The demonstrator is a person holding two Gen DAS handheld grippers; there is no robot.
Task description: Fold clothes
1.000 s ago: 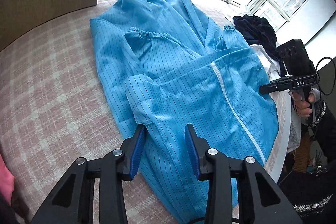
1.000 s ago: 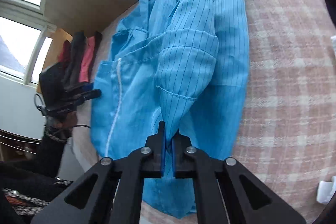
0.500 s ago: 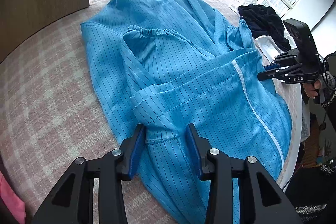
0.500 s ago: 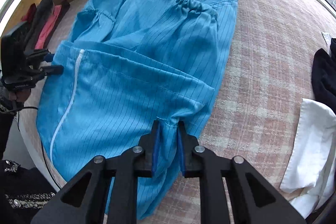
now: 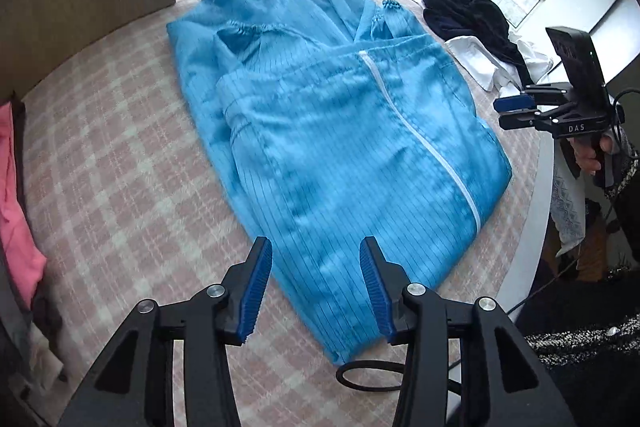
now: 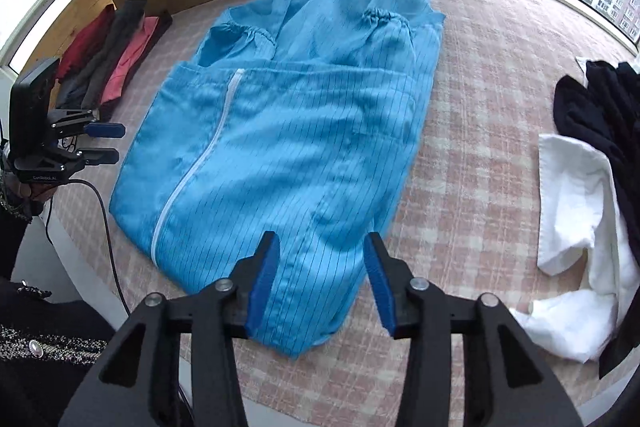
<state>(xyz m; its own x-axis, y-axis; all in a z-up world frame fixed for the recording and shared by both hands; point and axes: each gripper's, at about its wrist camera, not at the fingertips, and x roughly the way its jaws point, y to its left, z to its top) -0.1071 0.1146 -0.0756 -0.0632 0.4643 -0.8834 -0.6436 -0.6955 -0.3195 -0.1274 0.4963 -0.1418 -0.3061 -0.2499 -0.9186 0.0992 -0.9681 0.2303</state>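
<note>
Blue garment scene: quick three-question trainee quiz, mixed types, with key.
1. True or false: the right hand-held gripper is clamped on the blue garment.
2. Which lies closest to the white cloth? A) pink clothes B) dark clothes C) tripod leg
3. Fill in: the white zipper runs down the garment's ____ folded layer.

Key
1. False. Its jaws have just been opening and stand apart over the hem, pads off the fabric; the left hand-held gripper is open too.
2. B. The dark clothes overlap it.
3. Top.
</note>
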